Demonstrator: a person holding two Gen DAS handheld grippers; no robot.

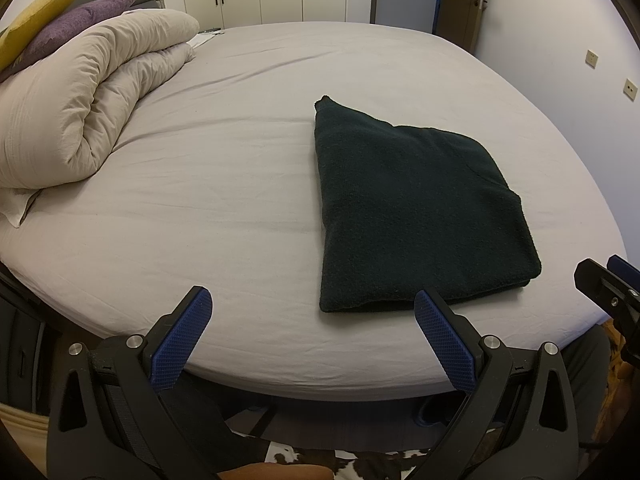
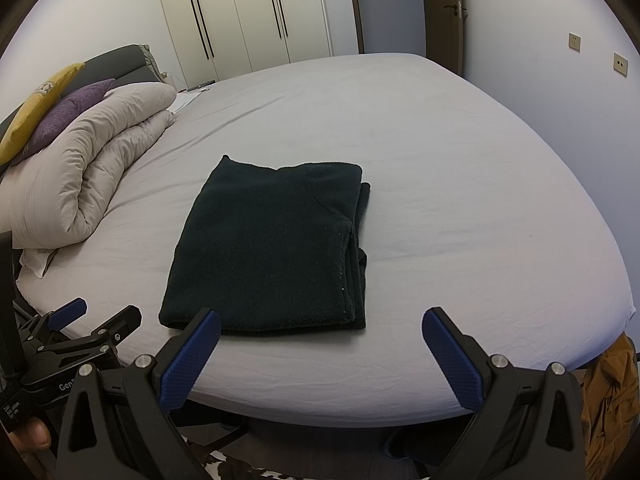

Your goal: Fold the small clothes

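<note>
A dark green knit garment lies folded into a flat rectangle on the grey bed sheet, near the bed's front edge. My left gripper is open and empty, held at the bed's edge just left of the garment's near edge. My right gripper is open too, with nothing between its blue pads, hovering just in front of the garment's near right corner. In the right wrist view the left gripper shows at the lower left, beside the bed.
A rolled beige duvet lies at the bed's left with purple and yellow cushions on it. White wardrobes and a door stand behind. An orange cloth hangs below the right edge.
</note>
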